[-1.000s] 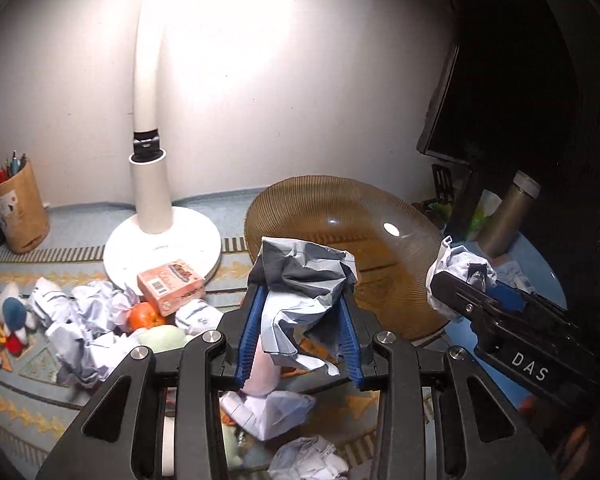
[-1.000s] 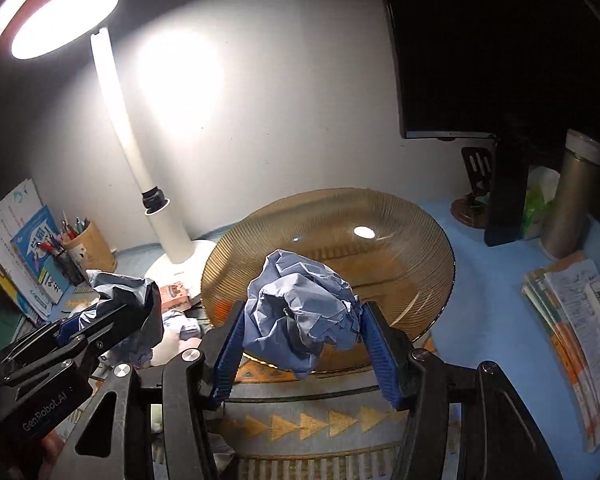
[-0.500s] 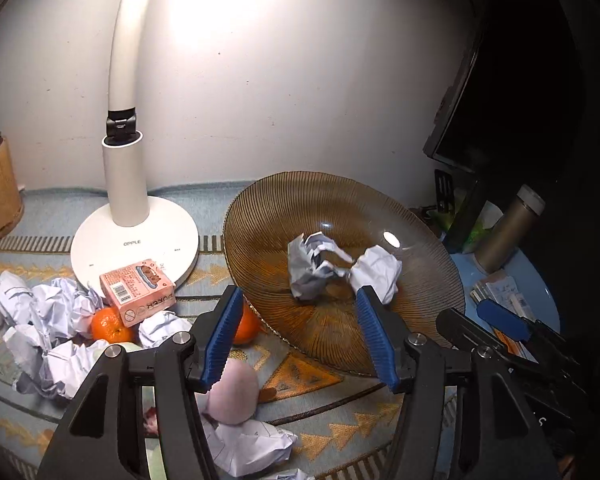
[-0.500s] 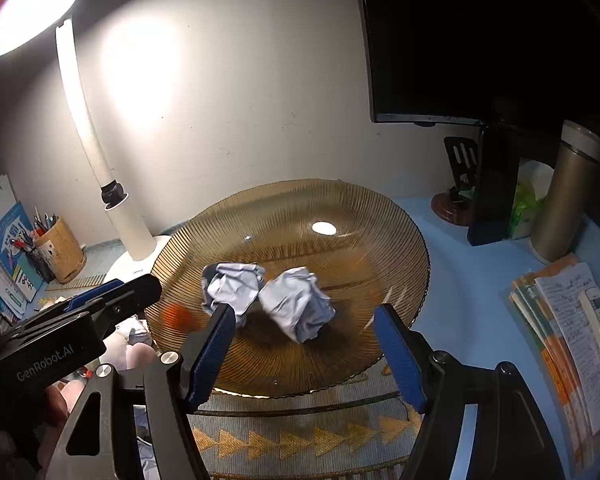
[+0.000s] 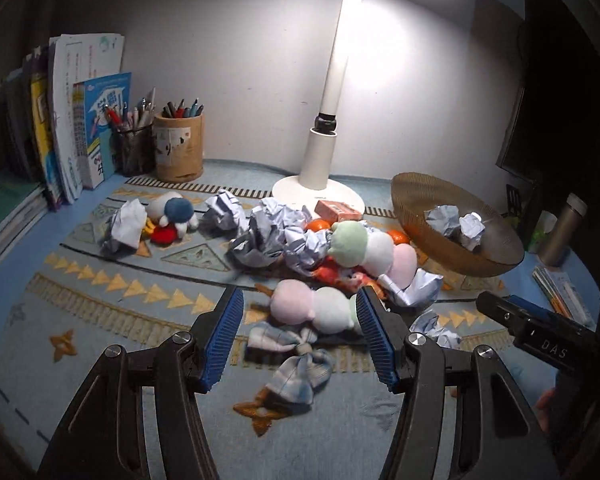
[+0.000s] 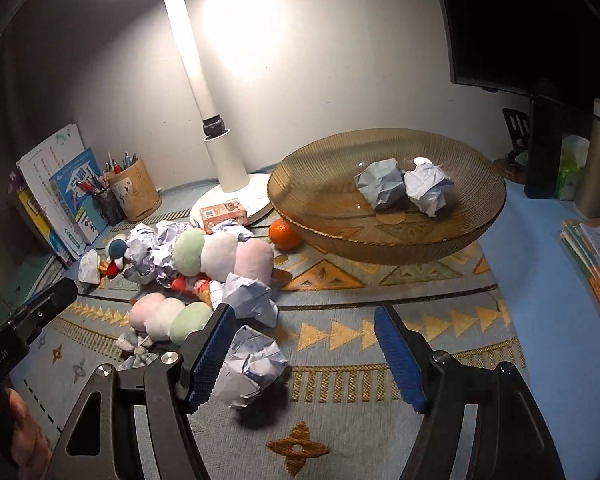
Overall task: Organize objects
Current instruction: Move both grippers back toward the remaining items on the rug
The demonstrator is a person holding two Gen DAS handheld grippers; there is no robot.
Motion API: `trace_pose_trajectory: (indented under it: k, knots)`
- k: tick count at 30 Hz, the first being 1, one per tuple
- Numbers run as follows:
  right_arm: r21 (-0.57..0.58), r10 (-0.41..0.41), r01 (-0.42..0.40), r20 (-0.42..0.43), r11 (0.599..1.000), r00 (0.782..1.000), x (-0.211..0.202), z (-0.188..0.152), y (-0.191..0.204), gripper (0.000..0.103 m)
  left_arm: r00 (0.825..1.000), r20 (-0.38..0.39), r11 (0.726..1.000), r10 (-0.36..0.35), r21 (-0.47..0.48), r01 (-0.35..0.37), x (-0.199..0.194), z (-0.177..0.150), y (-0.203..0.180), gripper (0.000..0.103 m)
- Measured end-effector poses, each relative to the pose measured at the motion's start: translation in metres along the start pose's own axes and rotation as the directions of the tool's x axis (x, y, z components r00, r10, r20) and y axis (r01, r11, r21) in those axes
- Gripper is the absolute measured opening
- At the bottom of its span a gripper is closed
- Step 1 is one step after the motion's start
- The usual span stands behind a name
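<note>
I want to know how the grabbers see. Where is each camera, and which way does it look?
Left wrist: sits behind the open left gripper, looking across the mat at a pastel plush and paper balls; the right gripper's body shows at the right edge.
Right wrist: sits behind the open right gripper, looking toward the amber bowl; a crumpled paper lies by its left finger.
Both see: the bowl with two paper balls, the white lamp, the pen cup.
</note>
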State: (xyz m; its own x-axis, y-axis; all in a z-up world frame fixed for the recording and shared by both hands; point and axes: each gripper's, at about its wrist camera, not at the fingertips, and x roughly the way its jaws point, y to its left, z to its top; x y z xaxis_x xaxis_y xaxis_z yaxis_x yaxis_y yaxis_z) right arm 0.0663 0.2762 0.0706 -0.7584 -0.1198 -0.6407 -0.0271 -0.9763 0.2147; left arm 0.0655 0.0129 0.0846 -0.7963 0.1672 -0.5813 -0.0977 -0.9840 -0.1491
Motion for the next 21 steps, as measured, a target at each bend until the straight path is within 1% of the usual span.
trace_pose_trajectory:
  k: [1, 3, 6, 8, 10, 13, 16, 17, 18, 19, 21]
  knots:
    - [-0.003, 0.004, -0.004, 0.011, 1.000, 1.000, 0.002, -0.004, 0.003, 0.070, 1.000, -0.010, 1.000, 0.017, 0.000, -0.017, 0.003, -0.008, 0.004, 0.057]
    - [-0.022, -0.012, 0.013, 0.019, 1.000, 1.000, 0.006, -0.011, 0.008, 0.070, 0.999, -0.027, 1.000, 0.023, -0.014, -0.023, 0.010, -0.020, 0.013, 0.057]
    - [-0.031, -0.011, 0.011, 0.014, 0.999, 1.000, 0.012, -0.021, 0.010, 0.070, 0.999, -0.053, 0.999, 0.002, -0.032, -0.003, 0.021, -0.033, 0.021, 0.057]
    - [-0.040, -0.041, 0.041, -0.001, 0.998, 0.999, 0.017, -0.025, 0.012, 0.070, 0.997, -0.077, 0.999, 0.005, -0.039, -0.008, 0.028, -0.039, 0.023, 0.057]
    - [-0.056, -0.043, 0.044, 0.016, 0.997, 0.999, 0.016, -0.025, 0.015, 0.070, 0.997, -0.080, 0.999, -0.018, -0.043, 0.015, 0.028, -0.039, 0.024, 0.057]
    - [-0.092, -0.053, 0.054, 0.017, 0.994, 0.998, 0.017, -0.027, 0.022, 0.070, 0.994, -0.103, 0.998, -0.032, -0.056, 0.026, 0.031, -0.039, 0.025, 0.058]
    - [-0.106, -0.053, 0.054, 0.013, 0.993, 0.999, 0.019, -0.028, 0.025, 0.070, 0.992, -0.117, 0.999, -0.042, -0.038, 0.037, 0.032, -0.040, 0.021, 0.058]
    - [-0.105, -0.052, 0.053, 0.009, 0.993, 0.999, 0.019, -0.028, 0.025, 0.070, 0.990, -0.130, 0.998, -0.051, -0.030, 0.047, 0.034, -0.040, 0.019, 0.061]
    - [-0.102, -0.054, 0.054, 0.003, 0.993, 0.999, 0.020, -0.028, 0.024, 0.070, 0.988, -0.144, 0.998, -0.057, -0.023, 0.054, 0.035, -0.039, 0.016, 0.074]
    - [-0.098, -0.054, 0.053, -0.007, 0.994, 0.999, 0.020, -0.027, 0.024, 0.070, 0.988, -0.143, 0.998, -0.059, -0.018, 0.057, 0.034, -0.039, 0.015, 0.084]
    - [-0.083, -0.043, 0.040, -0.034, 0.996, 0.998, 0.021, -0.027, 0.022, 0.071, 0.990, -0.121, 0.998, -0.068, -0.014, 0.067, 0.030, -0.037, 0.011, 0.086]
